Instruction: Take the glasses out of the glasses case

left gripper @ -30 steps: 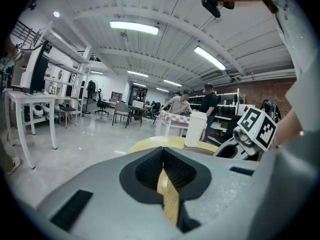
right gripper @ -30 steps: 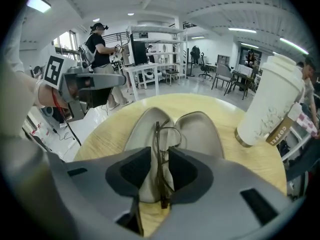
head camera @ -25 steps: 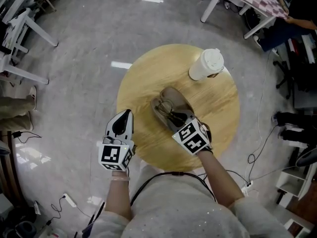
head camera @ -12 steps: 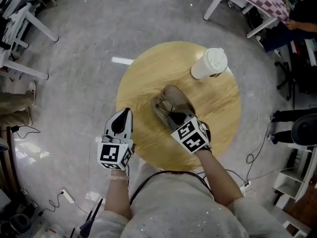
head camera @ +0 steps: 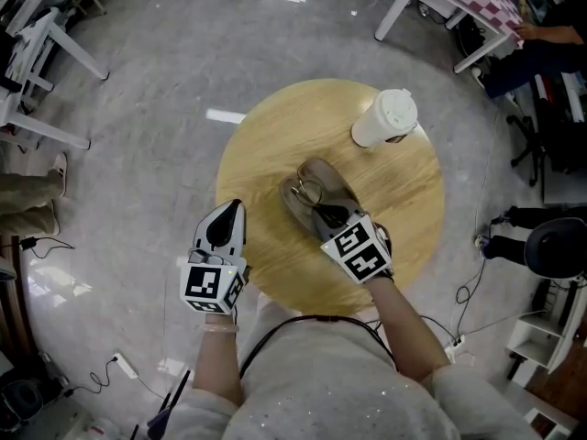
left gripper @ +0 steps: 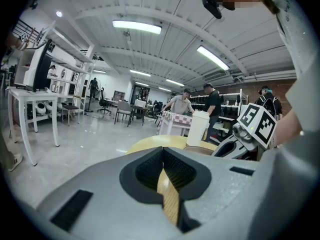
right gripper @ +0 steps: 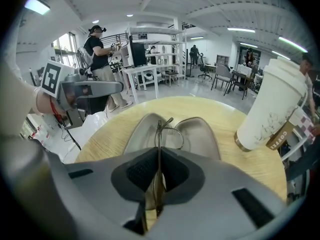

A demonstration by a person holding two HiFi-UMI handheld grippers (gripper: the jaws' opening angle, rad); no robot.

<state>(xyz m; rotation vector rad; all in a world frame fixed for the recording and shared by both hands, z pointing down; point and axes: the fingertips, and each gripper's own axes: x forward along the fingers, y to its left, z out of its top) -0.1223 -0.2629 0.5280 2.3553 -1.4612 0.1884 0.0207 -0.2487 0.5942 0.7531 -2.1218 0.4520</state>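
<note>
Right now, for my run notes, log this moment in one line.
right gripper: shut on glasses | glasses case: open | left gripper: shut, empty

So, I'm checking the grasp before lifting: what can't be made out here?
- Head view: the right gripper covers the near part of the glasses and case.
- Right gripper view: the gripper's body hides the case's near end; the cup's print is too small.
- Either view: whether the glasses touch the case.

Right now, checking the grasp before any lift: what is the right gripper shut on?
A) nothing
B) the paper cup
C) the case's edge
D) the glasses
D: the right gripper pinches the glasses by their thin frame between its pads, over the open glasses case.
</note>
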